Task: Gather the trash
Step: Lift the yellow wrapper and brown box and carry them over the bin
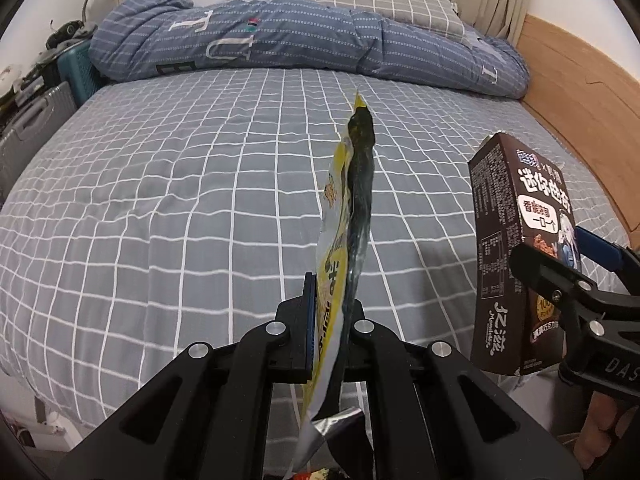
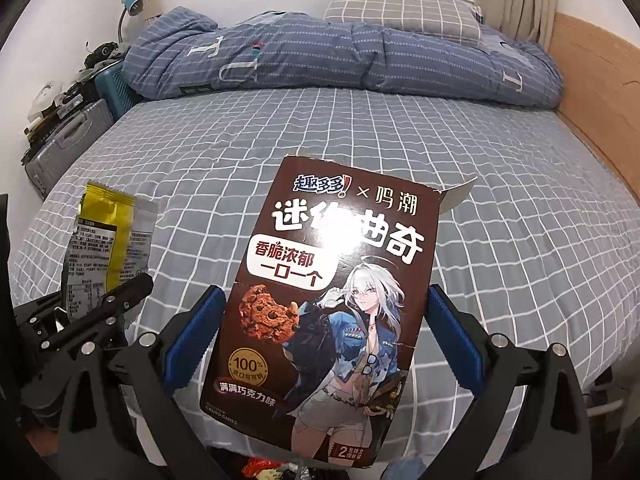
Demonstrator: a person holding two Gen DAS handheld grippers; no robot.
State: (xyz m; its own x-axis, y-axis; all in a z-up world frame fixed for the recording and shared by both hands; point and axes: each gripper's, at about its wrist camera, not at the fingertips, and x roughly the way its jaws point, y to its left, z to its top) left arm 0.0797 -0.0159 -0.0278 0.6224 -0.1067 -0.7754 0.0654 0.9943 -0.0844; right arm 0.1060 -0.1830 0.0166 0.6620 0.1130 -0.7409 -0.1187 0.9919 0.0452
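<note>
A crumpled yellow and black snack wrapper [image 1: 352, 208] stands edge-on in my left gripper [image 1: 332, 308], whose jaws are shut on its lower part. The same wrapper [image 2: 104, 240] and left gripper [image 2: 100, 312] show at the left of the right wrist view. A brown cookie box [image 2: 340, 280] with a cartoon figure and an open top flap sits between the blue pads [image 2: 200, 328] of my right gripper [image 2: 326, 320], which is shut on its two sides. In the left wrist view the box [image 1: 508, 240] and right gripper [image 1: 568, 256] are at the right. Both items hang above the bed.
Below lies a bed with a grey checked sheet [image 1: 180, 200]. A rolled blue quilt [image 1: 280, 40] and a pillow [image 2: 400, 12] lie at its far end. A wooden board [image 1: 580, 92] runs along the right. A suitcase [image 2: 68, 140] and teal crate [image 1: 76, 68] stand left.
</note>
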